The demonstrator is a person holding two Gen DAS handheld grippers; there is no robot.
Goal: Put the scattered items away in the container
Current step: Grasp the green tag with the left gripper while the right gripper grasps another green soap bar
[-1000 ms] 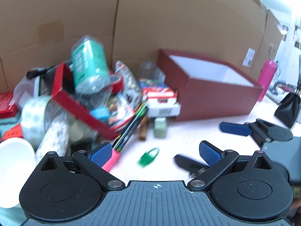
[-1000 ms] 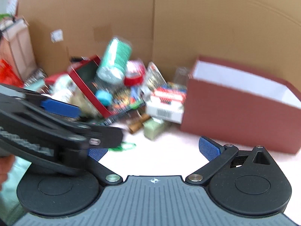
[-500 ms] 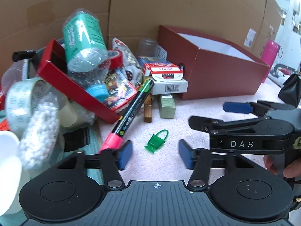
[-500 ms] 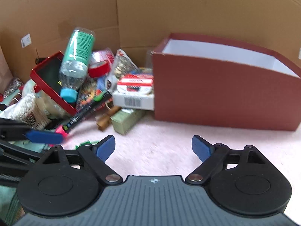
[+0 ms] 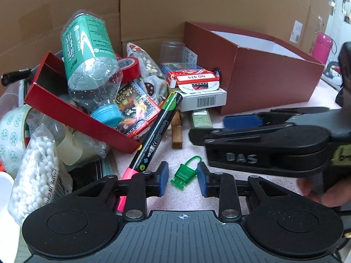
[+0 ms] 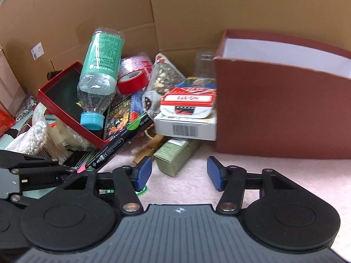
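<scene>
A small green plastic padlock (image 5: 183, 173) lies on the pink mat between the blue pads of my left gripper (image 5: 182, 180), which is open around it, not touching. The dark red box (image 5: 258, 74) with a white inside stands at the back right; it also shows in the right wrist view (image 6: 283, 114). My right gripper (image 6: 179, 174) is open and empty, low over the mat, close to an olive green box (image 6: 176, 156). It shows from the side in the left wrist view (image 5: 263, 144). A black marker (image 5: 156, 134) with a pink end leans beside the left finger.
A pile of clutter fills the left: a red lid (image 5: 72, 114), a green-labelled bottle (image 5: 90, 65), red tape (image 5: 130, 68), card packs (image 5: 194, 80), a bag of white beads (image 5: 37, 171), a wooden block (image 5: 176, 134). Cardboard walls stand behind. A pink flask (image 5: 322, 46) stands far right.
My left gripper has come down and forward and narrowed around the green padlock. My right gripper has moved left and closer to the pile, narrowing a little.
</scene>
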